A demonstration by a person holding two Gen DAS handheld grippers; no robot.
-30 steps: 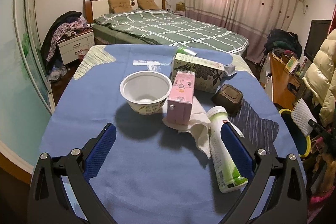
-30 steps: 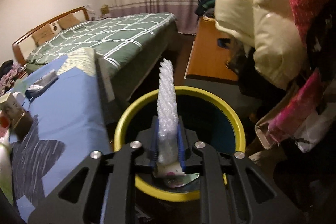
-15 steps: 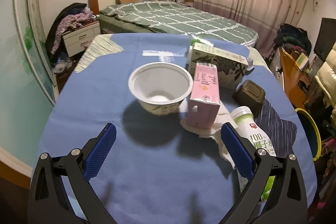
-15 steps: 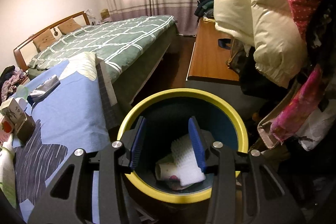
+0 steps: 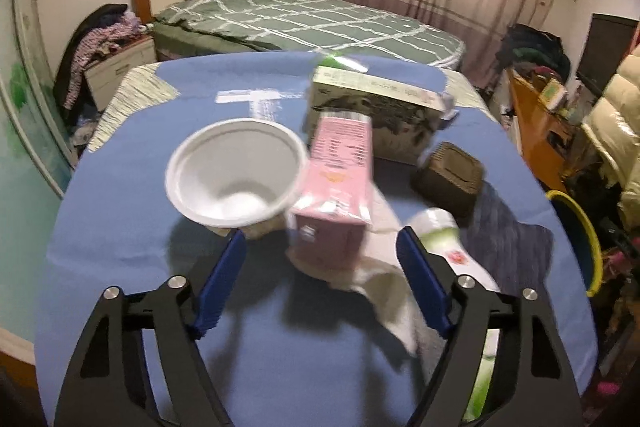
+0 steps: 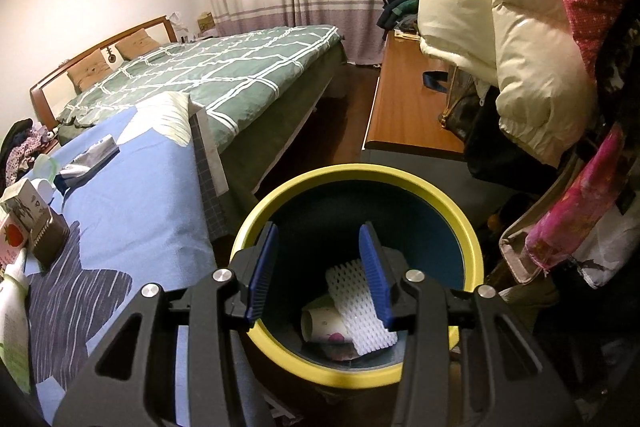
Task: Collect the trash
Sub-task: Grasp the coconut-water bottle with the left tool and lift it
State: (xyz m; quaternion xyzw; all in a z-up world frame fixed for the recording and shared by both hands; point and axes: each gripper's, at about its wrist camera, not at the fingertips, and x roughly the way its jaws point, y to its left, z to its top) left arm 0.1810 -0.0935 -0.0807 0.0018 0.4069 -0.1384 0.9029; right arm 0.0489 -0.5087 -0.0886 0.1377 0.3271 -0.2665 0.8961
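Observation:
On the blue tablecloth [image 5: 120,227] a pink drink carton [image 5: 340,179] stands on a crumpled white tissue [image 5: 384,279], next to a white plastic bowl [image 5: 234,175]. My left gripper [image 5: 320,243] hangs just in front of the carton with its jaws closing. The carton's base lies between the blue pads [image 5: 224,279], which do not touch it. A white and green bottle [image 5: 452,247] lies by the right finger. My right gripper [image 6: 319,231] stands open and empty over the yellow-rimmed bin [image 6: 360,173]. In the bin lie a white foam net [image 6: 356,311] and a paper cup [image 6: 320,323].
Behind the carton are a patterned box [image 5: 380,107] and a small brown box [image 5: 448,179]. The bin [image 5: 592,247] stands off the table's right edge. A bed [image 5: 312,23] lies beyond the table. A wooden desk [image 6: 408,107] and hanging coats [image 6: 500,27] crowd the bin's far side.
The right gripper opened and the foam net dropped into the bin. The left gripper moved forward and down to the pink carton, and its jaws narrowed.

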